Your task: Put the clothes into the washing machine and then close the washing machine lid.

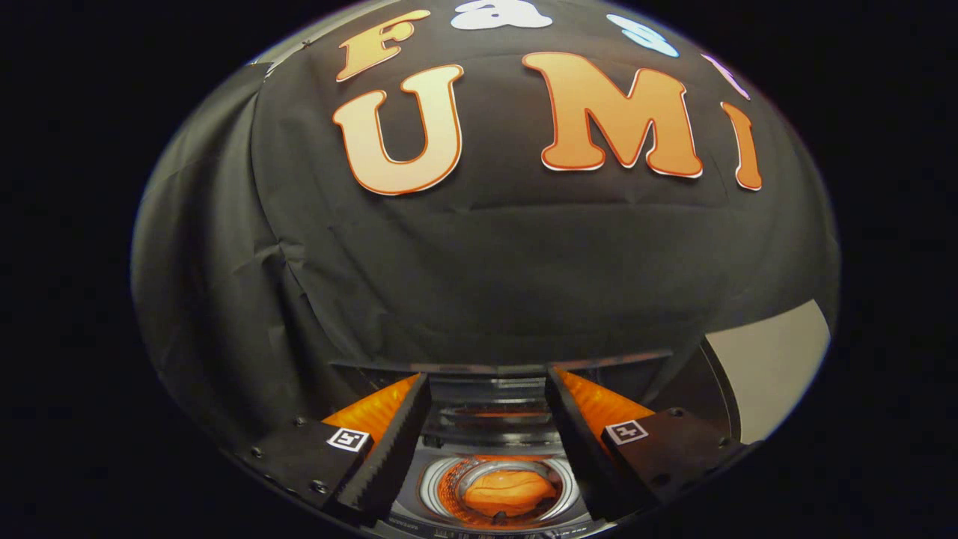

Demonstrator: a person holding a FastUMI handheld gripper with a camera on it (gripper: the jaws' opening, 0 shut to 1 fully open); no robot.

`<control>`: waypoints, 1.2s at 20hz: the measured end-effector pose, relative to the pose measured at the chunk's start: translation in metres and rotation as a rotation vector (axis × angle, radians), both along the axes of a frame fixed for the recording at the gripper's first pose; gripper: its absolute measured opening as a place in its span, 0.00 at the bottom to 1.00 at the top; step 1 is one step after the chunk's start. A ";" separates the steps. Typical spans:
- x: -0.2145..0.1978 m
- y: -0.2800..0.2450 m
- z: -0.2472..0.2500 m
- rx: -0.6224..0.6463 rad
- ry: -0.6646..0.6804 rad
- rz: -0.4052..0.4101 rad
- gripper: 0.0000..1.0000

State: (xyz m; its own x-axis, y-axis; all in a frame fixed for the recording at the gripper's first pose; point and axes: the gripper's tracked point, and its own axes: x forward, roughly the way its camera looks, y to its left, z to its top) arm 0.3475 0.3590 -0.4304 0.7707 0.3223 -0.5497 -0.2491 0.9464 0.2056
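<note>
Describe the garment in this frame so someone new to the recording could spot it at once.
Start at the black cloth wall, then drop to the washing machine below the open gripper. Seen between the fingers, its round drum opening holds a crumpled orange garment. It is the one soft, bright thing against the shiny ring around it.

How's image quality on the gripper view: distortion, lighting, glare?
Gripper view: strong fisheye bend, the wall cloth bulging into a dome; lighting dim and uneven, the cloth's folds falling into shadow; the open gripper is sharp, nothing between its fingers; below it, the orange clothes in the washing machine drum are brightly lit, with reflections on the drum's rim.
</note>
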 end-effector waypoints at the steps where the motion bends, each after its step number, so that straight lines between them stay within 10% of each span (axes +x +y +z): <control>1: 0.006 0.003 -0.001 0.000 -0.001 0.009 0.99; 12: 0.064 0.024 -0.049 -0.035 0.050 0.013 0.99; 24: 0.025 0.018 -0.043 -0.045 0.030 0.024 1.00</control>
State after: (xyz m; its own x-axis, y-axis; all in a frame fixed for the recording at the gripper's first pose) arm 0.3729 0.3767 -0.4736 0.7463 0.3148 -0.5865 -0.2661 0.9487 0.1706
